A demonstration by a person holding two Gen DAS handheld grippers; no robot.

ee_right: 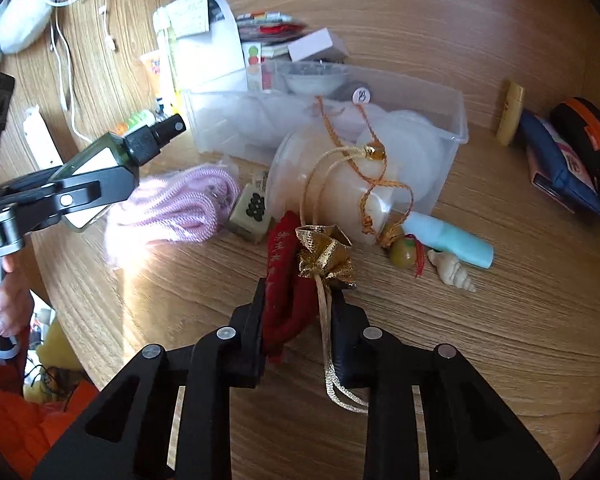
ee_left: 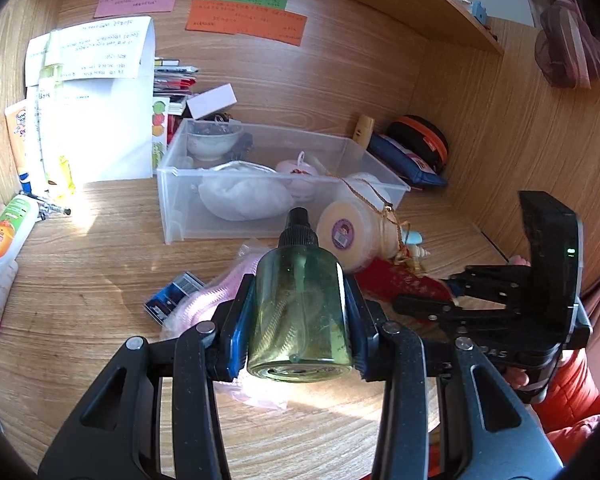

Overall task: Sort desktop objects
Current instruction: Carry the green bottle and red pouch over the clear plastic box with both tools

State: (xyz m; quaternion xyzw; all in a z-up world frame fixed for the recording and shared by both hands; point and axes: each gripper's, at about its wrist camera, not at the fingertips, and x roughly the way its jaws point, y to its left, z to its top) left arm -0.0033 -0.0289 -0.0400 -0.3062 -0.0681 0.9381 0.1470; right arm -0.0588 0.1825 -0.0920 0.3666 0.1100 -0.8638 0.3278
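Note:
A green spray bottle (ee_left: 300, 320) with a black pump cap lies between the fingers of my left gripper (ee_left: 299, 292), which is shut on its body above the desk. In the right wrist view that bottle (ee_right: 112, 148) juts up at the left. My right gripper (ee_right: 298, 292) is low on the wooden desk, shut on a red cloth pouch (ee_right: 284, 264) with a gold ruffled neck and a gold cord trailing between the fingers. The right gripper (ee_left: 428, 292) also shows at the right of the left wrist view. A clear plastic bin (ee_left: 180, 200) stands behind, holding a bowl and white soft items.
A round cream container (ee_left: 344, 232) with gold string leans against the bin. A pink cord bundle (ee_right: 180, 204), a die (ee_right: 252, 210), a pale blue tube (ee_right: 448, 240) and a shell (ee_right: 452, 272) lie around the pouch. Tubes (ee_left: 8, 232) lie far left, a blue pouch (ee_right: 560, 172) far right.

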